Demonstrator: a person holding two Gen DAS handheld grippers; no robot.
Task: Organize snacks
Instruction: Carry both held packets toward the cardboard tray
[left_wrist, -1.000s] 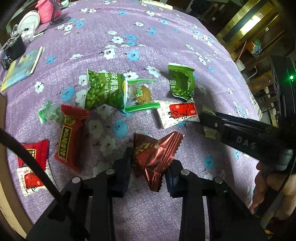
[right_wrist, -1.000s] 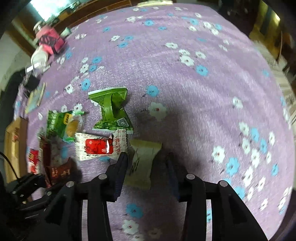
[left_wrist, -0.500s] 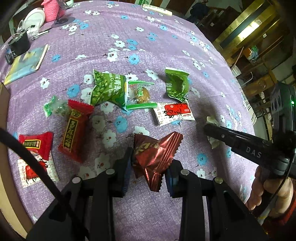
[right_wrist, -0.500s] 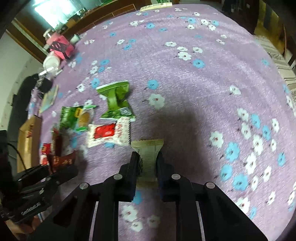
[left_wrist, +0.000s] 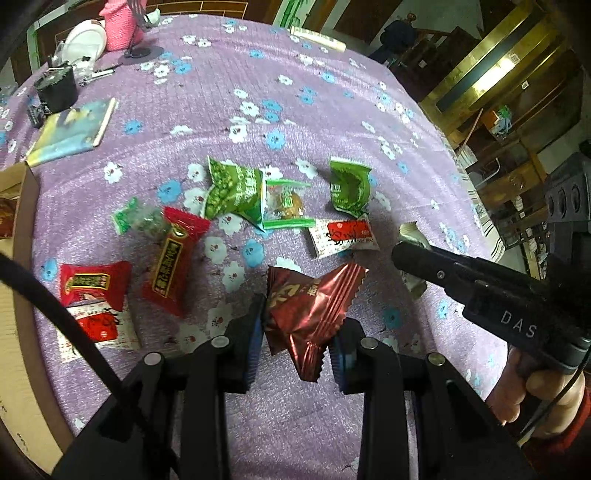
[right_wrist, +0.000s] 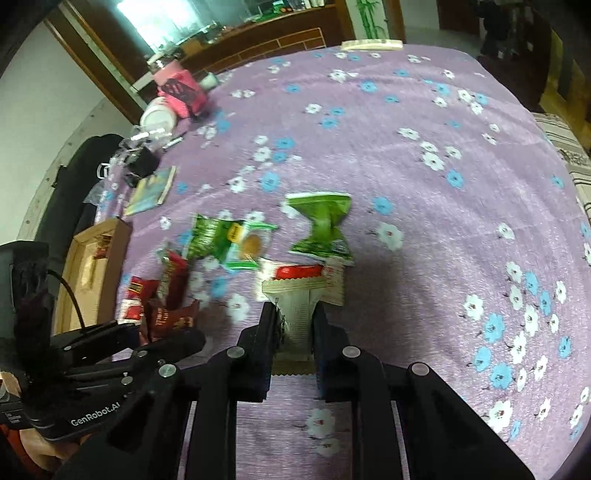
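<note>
Two packets held at once: my left gripper (left_wrist: 295, 350) jaws pinch the maroon packet (left_wrist: 310, 310), right gripper (right_wrist: 295, 328) jaws clamp the beige packet (right_wrist: 297, 314), likely bound for the cardboard box (right_wrist: 92, 266).

We see a purple cloth (left_wrist: 332, 122) printed with white and blue flowers covering the surface, and at its far left a pink knitted cover (left_wrist: 120, 27) stands just beside a white plate (left_wrist: 83, 40). Nearer to us on that side we find a small black container (left_wrist: 55, 88) and, just beside it, a thin booklet (left_wrist: 72, 131) lying flat. A long pale box (right_wrist: 371, 45) lies at the far edge, and dark wooden furniture (right_wrist: 258, 40) stands beyond the surface.
</note>
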